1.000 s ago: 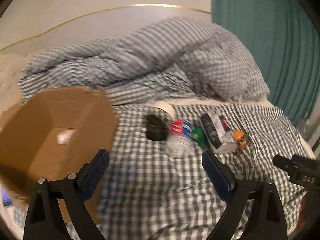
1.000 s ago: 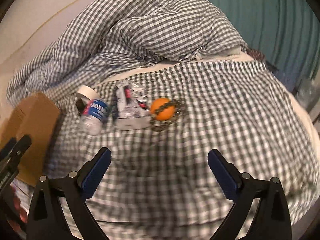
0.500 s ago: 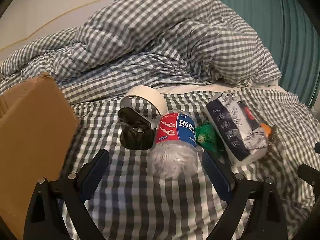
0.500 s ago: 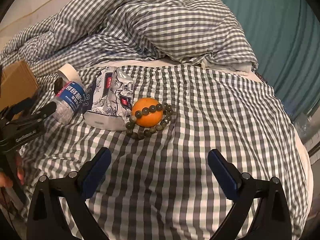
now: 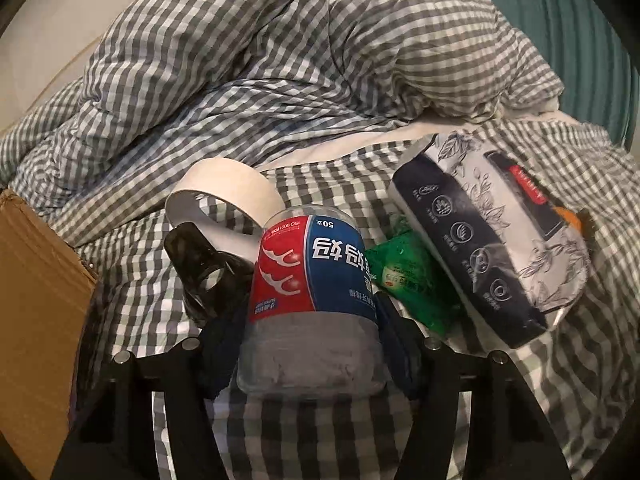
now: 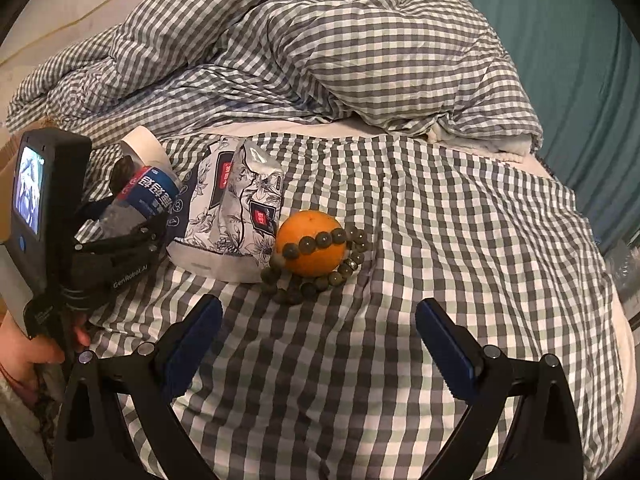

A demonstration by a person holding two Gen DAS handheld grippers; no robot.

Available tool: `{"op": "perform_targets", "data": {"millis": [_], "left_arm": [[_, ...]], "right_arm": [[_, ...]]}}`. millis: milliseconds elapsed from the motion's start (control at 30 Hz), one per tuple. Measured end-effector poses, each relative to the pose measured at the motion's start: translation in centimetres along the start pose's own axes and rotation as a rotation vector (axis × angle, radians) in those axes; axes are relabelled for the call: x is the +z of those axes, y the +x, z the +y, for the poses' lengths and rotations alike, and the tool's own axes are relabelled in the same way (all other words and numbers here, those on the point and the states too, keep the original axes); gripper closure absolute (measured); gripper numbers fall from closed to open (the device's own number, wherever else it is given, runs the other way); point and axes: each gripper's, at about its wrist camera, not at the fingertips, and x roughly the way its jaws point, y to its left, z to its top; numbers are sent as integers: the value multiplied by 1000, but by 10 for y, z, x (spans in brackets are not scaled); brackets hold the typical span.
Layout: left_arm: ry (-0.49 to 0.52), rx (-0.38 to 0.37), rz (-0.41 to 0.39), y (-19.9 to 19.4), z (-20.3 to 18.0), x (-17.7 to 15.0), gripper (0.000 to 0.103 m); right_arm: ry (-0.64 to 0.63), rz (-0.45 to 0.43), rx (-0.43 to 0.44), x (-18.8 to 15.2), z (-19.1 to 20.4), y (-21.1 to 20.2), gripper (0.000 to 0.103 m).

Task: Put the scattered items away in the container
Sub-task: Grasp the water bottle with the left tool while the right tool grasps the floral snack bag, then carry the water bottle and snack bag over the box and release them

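Note:
My left gripper (image 5: pixel 310 344) is shut on a clear plastic jar with a red and blue label (image 5: pixel 312 276), lying on the checked bed sheet; it shows in the right wrist view too (image 6: pixel 148 196). Beside the jar lie a black clip (image 5: pixel 200 264), a white tape roll (image 5: pixel 228 196), a green packet (image 5: pixel 408 276) and a floral tissue pack (image 5: pixel 488 240). The cardboard box (image 5: pixel 36 300) stands at the left. My right gripper (image 6: pixel 318 344) is open and empty, short of an orange (image 6: pixel 310 246) ringed by a bead bracelet (image 6: pixel 304 288).
A rumpled checked duvet (image 6: pixel 320 52) is heaped behind the items. A teal curtain (image 6: pixel 560 40) hangs at the right. The bed edge drops off at the right (image 6: pixel 616 300).
My left gripper moved forward and closed its fingers on the jar. My right gripper moved slightly closer to the orange and stayed open.

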Motion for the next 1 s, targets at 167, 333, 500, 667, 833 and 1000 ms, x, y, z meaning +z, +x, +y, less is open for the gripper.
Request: {"op": "perform_targets", "data": {"millis": [167, 333, 500, 667, 833, 1000], "left_arm": [[-94, 21, -20, -30, 21, -3, 41], [-101, 78, -32, -56, 28, 2, 41], [-154, 97, -72, -83, 46, 11, 41], [-194, 95, -87, -96, 66, 13, 41], [-217, 85, -75, -92, 76, 8, 41], [-235, 78, -45, -86, 80, 1, 41]], "right_arm": [[6, -12, 29, 4, 1, -1, 6], [-31, -23, 24, 10, 22, -1, 6], [-72, -11, 57, 17, 51, 7, 6], [-113, 1, 59, 25, 75, 26, 6], [-110, 66, 65, 34, 88, 63, 20], [-131, 112, 48, 34, 94, 75, 79]]}}
